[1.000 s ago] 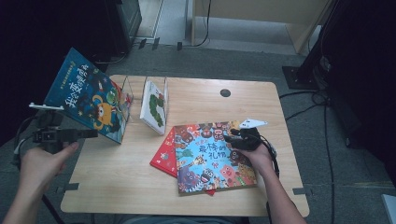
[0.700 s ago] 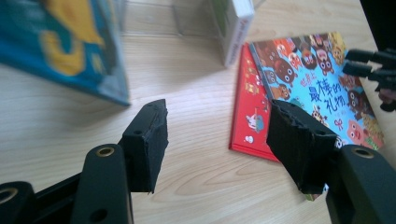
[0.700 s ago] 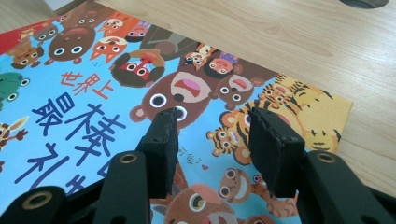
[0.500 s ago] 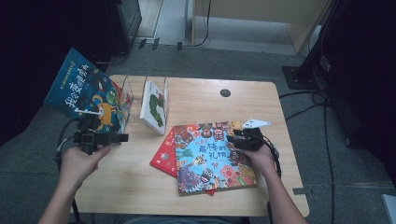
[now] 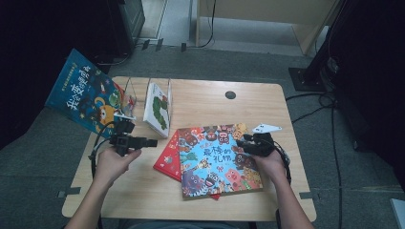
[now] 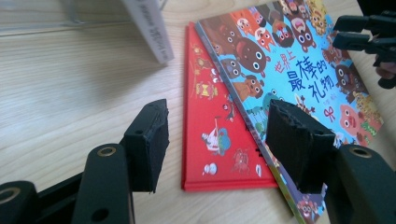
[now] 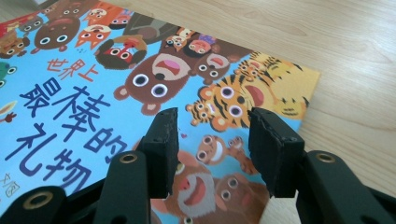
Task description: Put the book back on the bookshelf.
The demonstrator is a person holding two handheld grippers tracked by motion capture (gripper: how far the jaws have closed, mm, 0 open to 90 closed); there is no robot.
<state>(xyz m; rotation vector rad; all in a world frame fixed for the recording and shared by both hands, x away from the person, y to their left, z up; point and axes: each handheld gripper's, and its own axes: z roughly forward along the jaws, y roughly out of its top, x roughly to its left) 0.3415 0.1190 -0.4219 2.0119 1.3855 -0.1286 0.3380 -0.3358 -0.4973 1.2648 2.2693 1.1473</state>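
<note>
The surface (image 5: 200, 109) carries a blue book (image 5: 217, 160) on a red book (image 5: 167, 160) at centre; at 11 o'clock a wire rack (image 5: 136, 93) holds a white book (image 5: 157, 107) upright. Right tongs (image 5: 243, 141) – parted, empty – hover over the blue book's 3 o'clock edge; left tongs (image 5: 154, 142) gape, empty, toward the red book.

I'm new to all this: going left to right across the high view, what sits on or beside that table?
Dark blue book → left claw → white book standing in the rack → red book → light blue animal book → right claw.
</note>
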